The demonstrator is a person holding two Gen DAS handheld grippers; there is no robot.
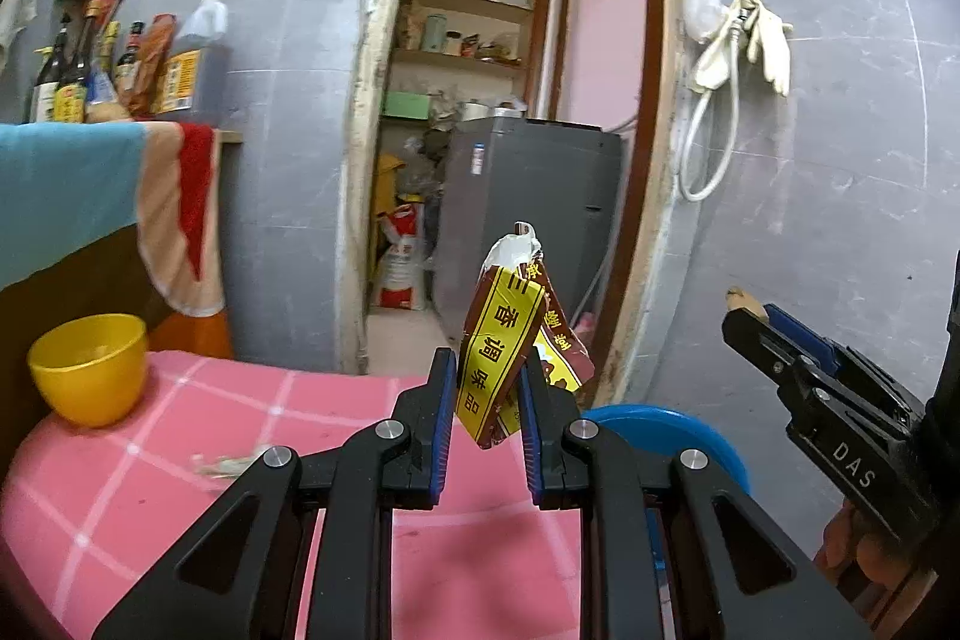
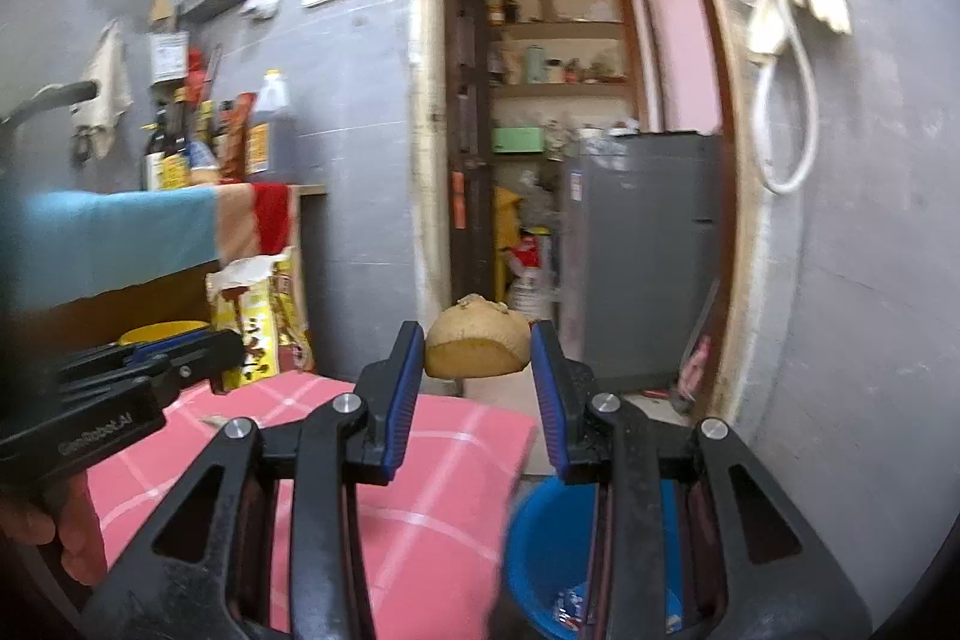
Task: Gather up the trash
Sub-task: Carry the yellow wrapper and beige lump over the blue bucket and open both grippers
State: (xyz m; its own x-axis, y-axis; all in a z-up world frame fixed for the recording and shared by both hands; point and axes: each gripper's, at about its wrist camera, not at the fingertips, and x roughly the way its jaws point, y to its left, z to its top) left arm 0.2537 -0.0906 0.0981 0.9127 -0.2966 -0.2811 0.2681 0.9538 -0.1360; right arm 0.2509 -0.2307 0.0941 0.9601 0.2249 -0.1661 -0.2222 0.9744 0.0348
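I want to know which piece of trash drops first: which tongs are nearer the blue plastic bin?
Right, as a judgement. The right tongs, gripping a tan food scrap, hang almost above the blue plastic bin. The left tongs, holding a red-yellow wrapper, sit over the pink table beside it.

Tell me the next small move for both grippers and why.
Probably carry both over the blue plastic bucket and release. The left gripper is shut on a crumpled brown-and-yellow seasoning packet; the right gripper is shut on a tan, rounded food scrap. Both are lifted off the pink checked tablecloth, and the bucket sits just below its edge with trash already inside.
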